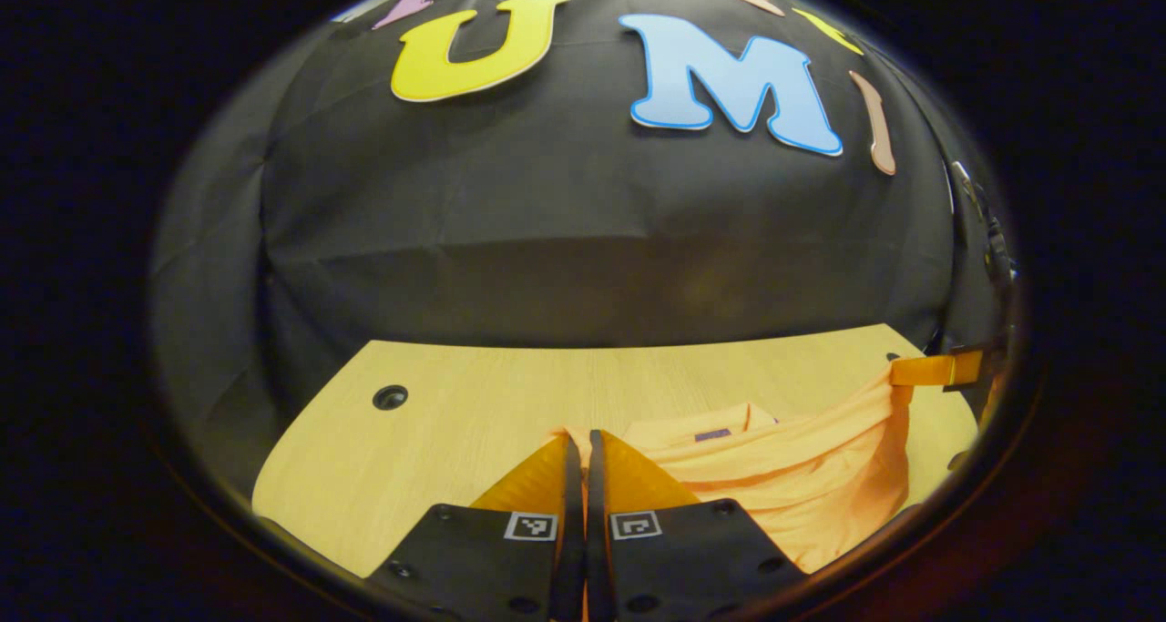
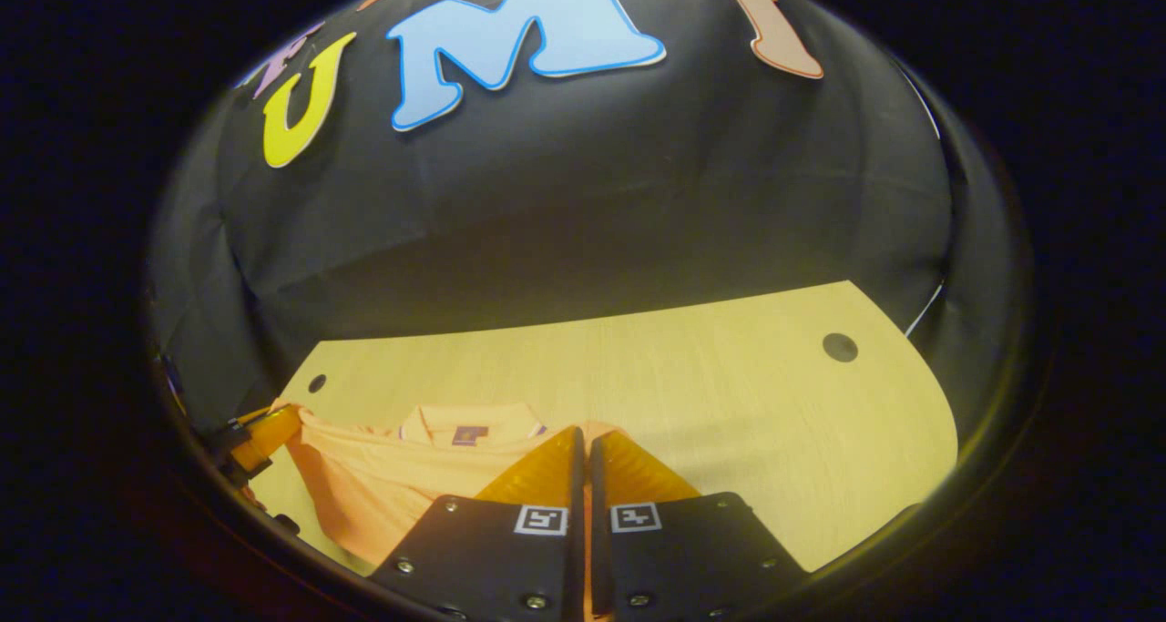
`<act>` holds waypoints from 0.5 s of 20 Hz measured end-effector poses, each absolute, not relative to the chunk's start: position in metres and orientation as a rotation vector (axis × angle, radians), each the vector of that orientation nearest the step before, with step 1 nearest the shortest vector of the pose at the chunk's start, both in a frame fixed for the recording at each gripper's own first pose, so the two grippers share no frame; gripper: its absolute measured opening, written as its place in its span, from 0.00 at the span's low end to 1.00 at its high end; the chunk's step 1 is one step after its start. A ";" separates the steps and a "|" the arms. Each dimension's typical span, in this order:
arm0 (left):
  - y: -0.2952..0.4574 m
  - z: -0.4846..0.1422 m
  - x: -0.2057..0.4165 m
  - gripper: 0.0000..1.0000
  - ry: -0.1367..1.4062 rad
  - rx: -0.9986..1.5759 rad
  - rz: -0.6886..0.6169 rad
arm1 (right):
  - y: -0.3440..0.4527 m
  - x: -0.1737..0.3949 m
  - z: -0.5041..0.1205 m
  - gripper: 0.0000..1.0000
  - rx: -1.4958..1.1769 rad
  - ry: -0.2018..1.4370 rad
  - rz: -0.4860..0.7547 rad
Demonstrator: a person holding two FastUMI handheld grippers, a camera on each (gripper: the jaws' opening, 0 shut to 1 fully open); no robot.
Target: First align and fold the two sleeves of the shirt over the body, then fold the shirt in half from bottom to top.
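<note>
An orange shirt (image 1: 802, 476) lies on the wooden table (image 1: 455, 403), its collar (image 1: 710, 433) facing the far wall. My left gripper (image 1: 580, 440) is shut on the shirt's edge, with cloth showing between its fingers. Farther right, the right gripper (image 1: 938, 369) holds another part of the edge lifted, so the fabric hangs between the two. In the right gripper view, the right gripper (image 2: 584, 435) is shut on the shirt (image 2: 383, 485), and the collar (image 2: 469, 426) lies beyond. The left gripper (image 2: 264, 431) shows at the left, pinching raised cloth.
The table (image 2: 729, 385) has a round cable hole at each far corner (image 1: 390, 397) (image 2: 839, 347). Black cloth walls rise right behind the table's far edge. Bare wood stretches beyond the shirt towards the wall.
</note>
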State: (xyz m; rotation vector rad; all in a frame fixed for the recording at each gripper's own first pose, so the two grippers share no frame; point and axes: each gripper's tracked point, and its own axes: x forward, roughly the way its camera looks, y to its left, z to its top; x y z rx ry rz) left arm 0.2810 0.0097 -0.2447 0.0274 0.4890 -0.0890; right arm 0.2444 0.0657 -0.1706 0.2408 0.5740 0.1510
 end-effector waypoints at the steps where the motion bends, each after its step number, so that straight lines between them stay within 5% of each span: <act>1: 0.009 -0.251 0.284 0.07 0.497 0.034 -0.086 | 0.065 0.247 -0.175 0.03 0.233 0.582 0.143; 10: 0.007 -0.279 0.293 0.07 0.544 0.073 -0.067 | 0.065 0.255 -0.211 0.04 0.154 0.655 0.114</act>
